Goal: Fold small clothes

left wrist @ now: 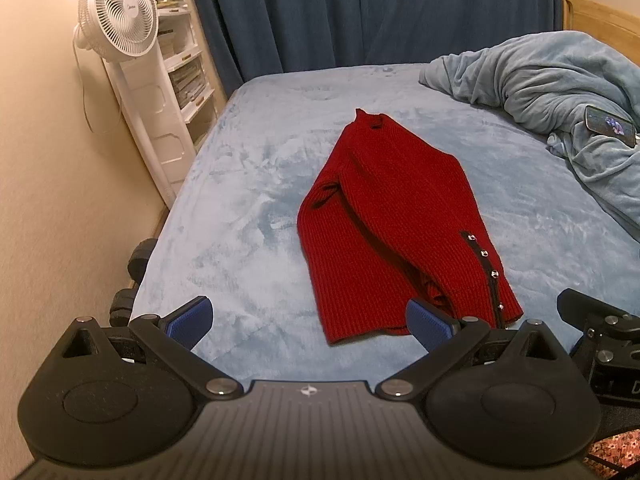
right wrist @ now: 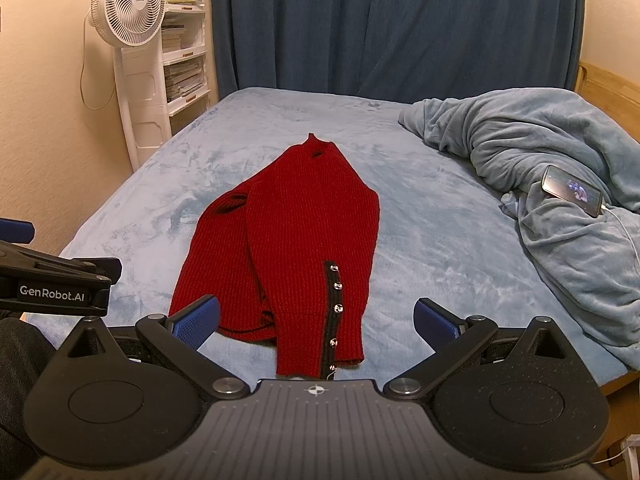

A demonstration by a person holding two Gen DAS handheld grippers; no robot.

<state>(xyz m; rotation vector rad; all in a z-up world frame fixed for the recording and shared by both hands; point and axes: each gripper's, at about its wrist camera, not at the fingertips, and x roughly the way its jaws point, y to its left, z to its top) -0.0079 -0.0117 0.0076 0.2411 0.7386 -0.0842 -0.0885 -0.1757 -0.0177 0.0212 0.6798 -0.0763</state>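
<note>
A small red knit sweater lies on the light blue bed, folded lengthwise, collar at the far end. A black strip with silver snaps runs along its near right part. It also shows in the right wrist view. My left gripper is open and empty, just short of the sweater's near hem, its right fingertip at the hem's edge. My right gripper is open and empty, hovering over the near hem beside the snap strip. The right gripper's body shows at the left wrist view's right edge.
A rumpled blue blanket is heaped at the right of the bed with a lit phone on it. A white standing fan and shelves stand at the back left. Dark blue curtains hang behind. A wall runs along the left.
</note>
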